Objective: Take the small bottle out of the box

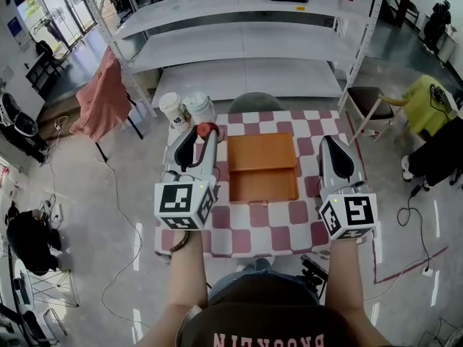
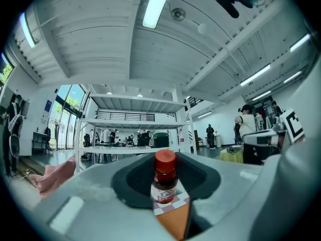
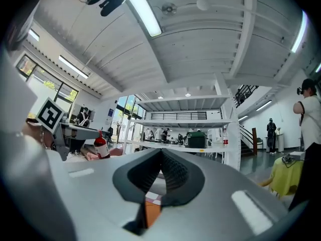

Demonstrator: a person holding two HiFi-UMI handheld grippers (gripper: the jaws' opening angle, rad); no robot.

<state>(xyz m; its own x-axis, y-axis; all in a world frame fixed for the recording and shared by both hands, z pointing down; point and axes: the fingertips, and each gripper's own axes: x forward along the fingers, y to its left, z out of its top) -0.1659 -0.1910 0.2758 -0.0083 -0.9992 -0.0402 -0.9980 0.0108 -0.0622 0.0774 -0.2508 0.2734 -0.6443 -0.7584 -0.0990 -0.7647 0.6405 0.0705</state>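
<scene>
A small dark bottle (image 1: 207, 129) with a red cap and a white label is clamped upright in my left gripper (image 1: 200, 134), left of the box and above the checkered table. In the left gripper view the bottle (image 2: 164, 181) stands between the two jaws, cap up. The open brown wooden box (image 1: 262, 166) lies in the middle of the table, and I see nothing inside it. My right gripper (image 1: 333, 143) hovers just right of the box, jaws shut on nothing. From the right gripper view the bottle (image 3: 101, 145) shows far left.
Two white lidded cups (image 1: 187, 110) stand at the far left corner of the red-and-white checkered table (image 1: 307, 212). A white shelf rack (image 1: 246, 42) rises behind it. A chair draped in pink cloth (image 1: 101, 100) is at the left, a wooden chair (image 1: 369, 103) at the right.
</scene>
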